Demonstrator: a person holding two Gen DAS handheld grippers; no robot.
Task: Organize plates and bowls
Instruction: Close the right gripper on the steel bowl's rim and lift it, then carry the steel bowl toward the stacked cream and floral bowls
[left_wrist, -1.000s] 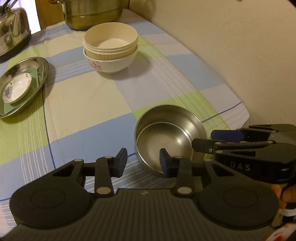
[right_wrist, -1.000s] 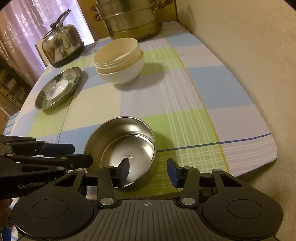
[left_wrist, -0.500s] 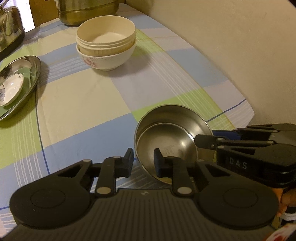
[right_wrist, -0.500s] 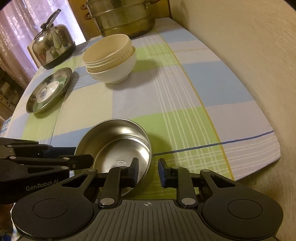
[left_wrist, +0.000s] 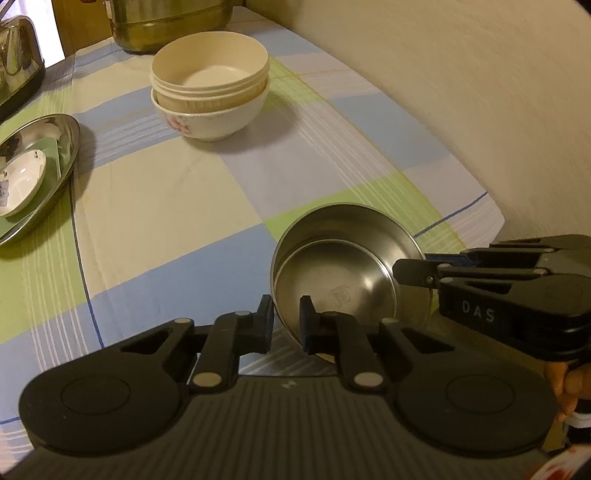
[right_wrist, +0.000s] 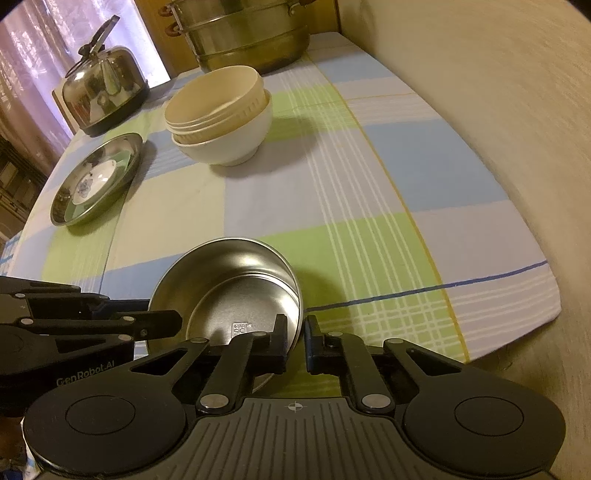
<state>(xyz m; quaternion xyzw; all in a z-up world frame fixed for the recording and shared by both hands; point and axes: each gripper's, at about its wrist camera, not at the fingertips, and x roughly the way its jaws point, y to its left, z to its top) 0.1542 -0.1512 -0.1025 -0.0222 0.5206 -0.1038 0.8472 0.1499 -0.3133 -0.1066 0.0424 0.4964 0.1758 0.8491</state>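
Note:
A steel bowl (left_wrist: 343, 258) (right_wrist: 236, 288) sits near the table's front edge. My left gripper (left_wrist: 286, 325) is shut on its left rim. My right gripper (right_wrist: 294, 341) is shut on its right rim. A stack of cream bowls (left_wrist: 208, 79) (right_wrist: 218, 105) in a white flowered bowl stands farther back. A steel plate (left_wrist: 55, 173) (right_wrist: 74, 210) with a small white dish (left_wrist: 18, 181) (right_wrist: 90, 181) lies at the left.
A steel kettle (right_wrist: 103, 88) and a big steel steamer pot (right_wrist: 247, 33) stand at the back. A beige wall (right_wrist: 498, 110) runs along the table's right side. The checked cloth (left_wrist: 159, 206) covers the table.
Both grippers have closed from open onto the steel bowl's rim, left and right. The bowl looks tilted or slightly lifted compared with before.

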